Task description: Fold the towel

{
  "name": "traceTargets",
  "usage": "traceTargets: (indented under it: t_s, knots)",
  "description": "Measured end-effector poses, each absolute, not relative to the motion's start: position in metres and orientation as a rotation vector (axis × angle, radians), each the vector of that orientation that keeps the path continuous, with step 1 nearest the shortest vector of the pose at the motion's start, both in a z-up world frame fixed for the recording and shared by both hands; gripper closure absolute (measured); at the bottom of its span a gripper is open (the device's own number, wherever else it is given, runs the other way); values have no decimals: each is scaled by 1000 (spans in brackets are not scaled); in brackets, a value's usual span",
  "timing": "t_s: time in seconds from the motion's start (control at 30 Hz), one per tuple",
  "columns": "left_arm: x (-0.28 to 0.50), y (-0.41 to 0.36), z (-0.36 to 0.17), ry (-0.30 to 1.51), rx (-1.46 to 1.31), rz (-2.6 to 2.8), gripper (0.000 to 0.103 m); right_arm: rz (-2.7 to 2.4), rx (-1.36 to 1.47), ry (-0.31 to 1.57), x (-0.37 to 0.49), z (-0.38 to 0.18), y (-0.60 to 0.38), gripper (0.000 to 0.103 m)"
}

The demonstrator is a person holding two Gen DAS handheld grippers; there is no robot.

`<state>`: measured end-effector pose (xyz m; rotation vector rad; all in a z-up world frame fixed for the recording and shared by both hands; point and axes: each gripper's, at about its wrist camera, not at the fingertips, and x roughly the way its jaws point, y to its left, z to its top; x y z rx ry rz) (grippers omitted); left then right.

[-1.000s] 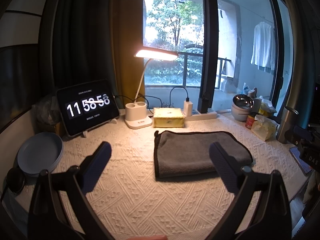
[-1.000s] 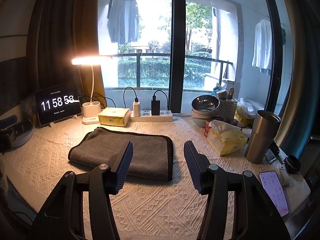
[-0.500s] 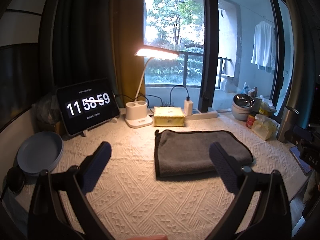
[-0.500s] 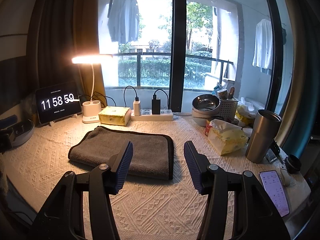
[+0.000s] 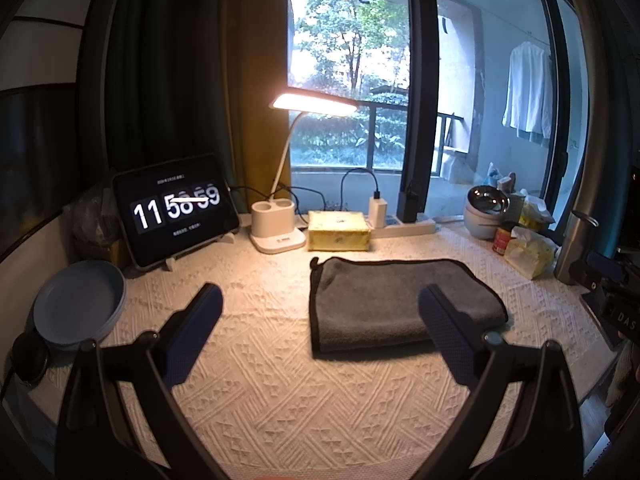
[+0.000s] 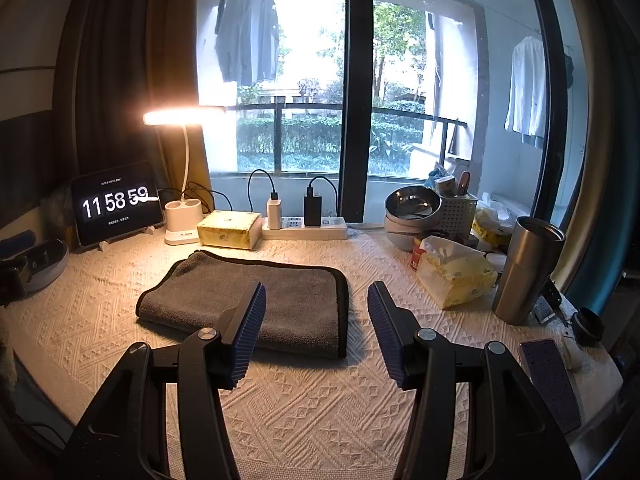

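A grey towel with a dark border lies folded flat on the cream textured tablecloth. It also shows in the right wrist view. My left gripper is open wide and empty, held above the cloth in front of the towel's near left part. My right gripper is open and empty, held above the cloth in front of the towel's near right corner. Neither gripper touches the towel.
Behind the towel stand a yellow tissue box, a lit desk lamp, a tablet clock and a power strip. A blue plate lies left. Bowls, a tissue pack, a steel tumbler and a phone are right.
Both grippers stay open and almost still. The towel has not moved. The clock display flipped from 58 to 59.
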<state>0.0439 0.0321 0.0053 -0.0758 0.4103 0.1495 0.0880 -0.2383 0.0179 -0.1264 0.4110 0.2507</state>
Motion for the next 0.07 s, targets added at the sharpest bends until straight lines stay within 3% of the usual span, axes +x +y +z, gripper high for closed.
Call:
traceTargets:
  t_s: [0.07]
  knots:
    - [44, 32, 4, 414, -75, 150, 4, 251, -127, 411, 88, 18, -238, 47]
